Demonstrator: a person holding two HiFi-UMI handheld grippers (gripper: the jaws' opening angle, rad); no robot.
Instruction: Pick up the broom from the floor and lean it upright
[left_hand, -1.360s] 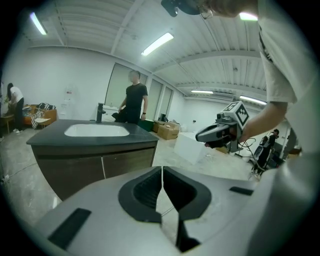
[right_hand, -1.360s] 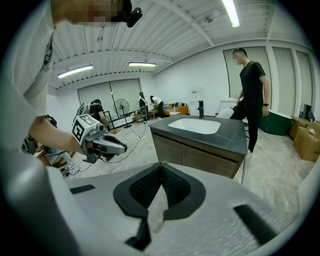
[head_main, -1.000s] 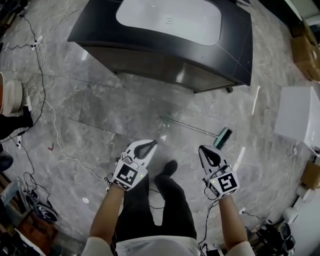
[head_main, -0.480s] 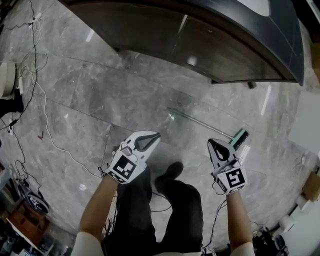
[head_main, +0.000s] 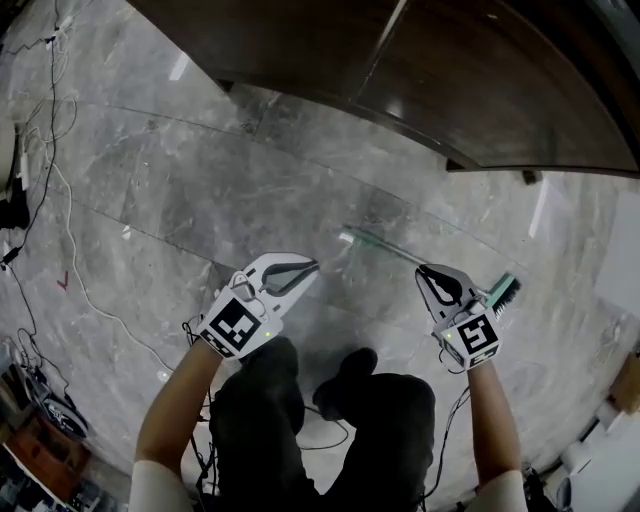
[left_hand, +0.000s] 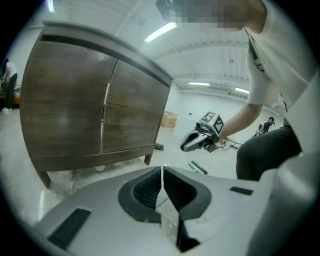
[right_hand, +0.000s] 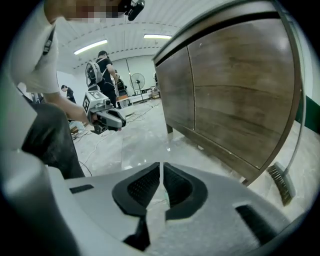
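Note:
The broom lies flat on the grey marble floor, its thin handle (head_main: 410, 258) running from centre to the green head (head_main: 505, 292) at the right. My left gripper (head_main: 312, 266) is shut and empty, its tips just left of the handle's free end. My right gripper (head_main: 422, 270) hovers over the handle near the head; its jaws are opening, with only a narrow slit showing and nothing between them. The broom head (left_hand: 199, 167) also shows in the left gripper view, below the right gripper (left_hand: 192, 142). In the right gripper view the bristles (right_hand: 281, 184) lie at the far right.
A dark wooden cabinet (head_main: 450, 90) on short legs stands just beyond the broom. Cables (head_main: 60, 200) trail over the floor at the left. A white box (head_main: 625, 260) sits at the right edge. The person's dark-trousered legs (head_main: 330, 400) are below the grippers.
Both grippers have come down towards the floor and the head view has dropped with them, so the cabinet fills more of the top. The right gripper now sits over the broom handle.

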